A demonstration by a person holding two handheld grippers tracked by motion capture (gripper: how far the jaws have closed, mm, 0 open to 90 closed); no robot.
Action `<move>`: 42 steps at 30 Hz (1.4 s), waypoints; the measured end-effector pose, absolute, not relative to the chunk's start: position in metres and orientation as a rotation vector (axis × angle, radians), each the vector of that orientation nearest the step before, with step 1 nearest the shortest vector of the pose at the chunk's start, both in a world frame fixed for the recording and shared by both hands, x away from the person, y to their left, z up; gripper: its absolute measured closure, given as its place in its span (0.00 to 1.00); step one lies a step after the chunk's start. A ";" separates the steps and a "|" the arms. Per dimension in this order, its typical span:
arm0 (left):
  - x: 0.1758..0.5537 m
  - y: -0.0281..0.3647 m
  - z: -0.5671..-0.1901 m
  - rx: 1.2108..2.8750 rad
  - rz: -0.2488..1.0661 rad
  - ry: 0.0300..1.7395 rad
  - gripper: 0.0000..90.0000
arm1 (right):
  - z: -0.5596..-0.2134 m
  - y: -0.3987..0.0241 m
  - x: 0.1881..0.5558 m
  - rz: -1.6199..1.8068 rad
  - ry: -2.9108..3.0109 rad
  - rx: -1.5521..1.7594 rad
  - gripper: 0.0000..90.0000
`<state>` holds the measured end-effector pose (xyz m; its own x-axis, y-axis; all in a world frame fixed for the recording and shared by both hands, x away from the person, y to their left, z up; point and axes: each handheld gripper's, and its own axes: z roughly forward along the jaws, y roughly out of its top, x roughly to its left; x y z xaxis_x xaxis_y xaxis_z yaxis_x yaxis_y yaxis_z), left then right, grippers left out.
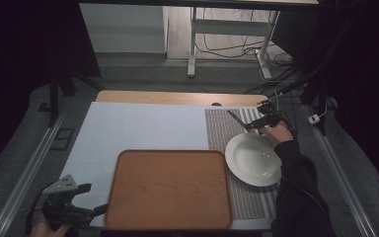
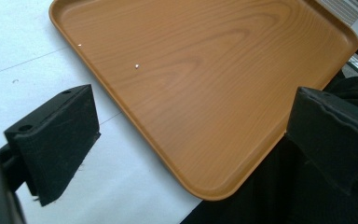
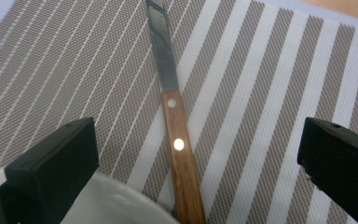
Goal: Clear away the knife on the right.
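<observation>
While my right gripper (image 3: 193, 154) hangs over the striped placemat (image 3: 270, 93) with its jaws spread wide, the knife (image 3: 175, 126) lies flat on the mat between them, touched by neither pad: it is released, not gripped. Through the right gripper view I see the wooden handle with its two pale rivets running up the middle of the gap, nearer the left jaw than the right, and the steel blade pointing away from me towards the far edge of the mat. The handle's near end passes just beside the rim of the white plate (image 3: 116, 205), which curves in at the bottom of that view; I cannot tell whether the two touch. From the high view, the right gripper (image 1: 262, 118) sits at the far right of the table, just beyond the plate (image 1: 253, 159), and the knife (image 1: 237, 118) lies as a thin dark line slanting away to the left of it. My left gripper (image 1: 86, 197) waits at the near left corner, also open and holding nothing, its jaws to either side of the near corner of the wooden tray (image 2: 205, 88) without touching it.
</observation>
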<state>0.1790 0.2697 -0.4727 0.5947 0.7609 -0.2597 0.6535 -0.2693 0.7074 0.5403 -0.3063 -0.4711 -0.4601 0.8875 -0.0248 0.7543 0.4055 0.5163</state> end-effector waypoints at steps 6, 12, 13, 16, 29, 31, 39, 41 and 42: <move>0.179 0.270 -0.473 1.996 0.162 1.125 0.03 | -0.488 -0.294 0.553 0.548 2.413 1.492 0.00; 0.179 0.270 -0.473 1.995 0.161 1.126 0.03 | -0.497 -0.297 0.557 0.528 2.421 1.487 0.09; 0.179 0.270 -0.473 1.995 0.160 1.125 0.03 | -0.499 -0.299 0.557 0.525 2.425 1.476 0.13; 0.179 0.270 -0.473 1.995 0.161 1.126 0.03 | -0.500 -0.300 0.557 0.540 2.417 1.436 0.27; 0.178 0.270 -0.473 1.995 0.162 1.124 0.03 | -0.494 -0.291 0.551 0.573 2.544 1.239 0.87; 0.179 0.270 -0.473 1.995 0.162 1.124 0.03 | -0.493 -0.291 0.551 0.567 2.550 1.241 0.87; 0.178 0.270 -0.473 1.999 0.165 1.124 0.03 | -0.487 -0.295 0.550 0.533 2.507 1.201 0.87; 0.178 0.270 -0.473 1.999 0.165 1.125 0.03 | -0.480 -0.303 0.549 0.552 2.470 1.216 0.87; 0.178 0.270 -0.473 1.999 0.165 1.125 0.03 | -0.480 -0.303 0.549 0.552 2.470 1.216 0.87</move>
<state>0.1783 0.2699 -0.4727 0.5929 0.7619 -0.2606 0.6548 -0.2678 0.7068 0.5489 -0.3029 -0.4804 -0.5799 0.8054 -0.1223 0.6766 0.5598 0.4784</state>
